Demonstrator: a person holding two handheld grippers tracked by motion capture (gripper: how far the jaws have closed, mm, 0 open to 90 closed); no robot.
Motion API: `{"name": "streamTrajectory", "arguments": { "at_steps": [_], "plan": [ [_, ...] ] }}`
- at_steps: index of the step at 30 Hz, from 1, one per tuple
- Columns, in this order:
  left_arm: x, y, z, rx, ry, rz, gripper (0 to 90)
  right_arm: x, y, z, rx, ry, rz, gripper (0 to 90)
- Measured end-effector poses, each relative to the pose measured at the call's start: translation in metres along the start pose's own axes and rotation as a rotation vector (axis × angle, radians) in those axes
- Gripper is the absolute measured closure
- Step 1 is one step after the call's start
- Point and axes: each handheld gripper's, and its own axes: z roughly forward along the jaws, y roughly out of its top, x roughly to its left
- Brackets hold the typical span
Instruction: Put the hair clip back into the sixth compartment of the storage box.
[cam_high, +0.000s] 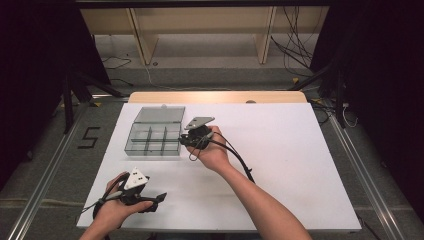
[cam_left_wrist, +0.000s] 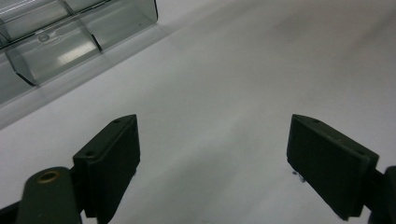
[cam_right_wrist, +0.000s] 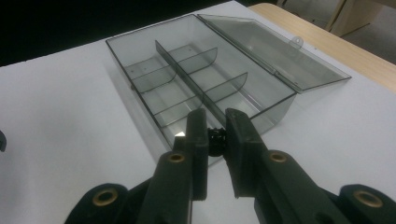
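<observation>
While the high view looks down on the white worktop, the right gripper is held just beside the near right corner of a clear grey box, whose lid lies open toward the far side, and the left gripper rests low near the front edge, well apart from the box. In the left gripper view the two jaws stand wide apart with nothing between them, only bare worktop, and a corner of the box is seen at the upper left. In the right gripper view the jaws are clenched on a small black part, too small to tell what it is, and they hover just in front of the nearest compartment of the box, which is divided into several compartments that look empty. I judge that the step in hand is to carry this small part to the box. The next move calls for bringing the jaws a little forward over one compartment, lowering them, and only then releasing, so the part does not fall outside the wall.
</observation>
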Motion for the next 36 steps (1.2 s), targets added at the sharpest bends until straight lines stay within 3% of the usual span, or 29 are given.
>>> {"name": "streamTrajectory", "arguments": {
  "at_steps": [36],
  "plan": [
    [0.000,0.000,0.000,-0.002,-0.004,0.001,17.1,0.004,0.013,0.022,0.019,-0.001,0.007,80.5]
  ]
}}
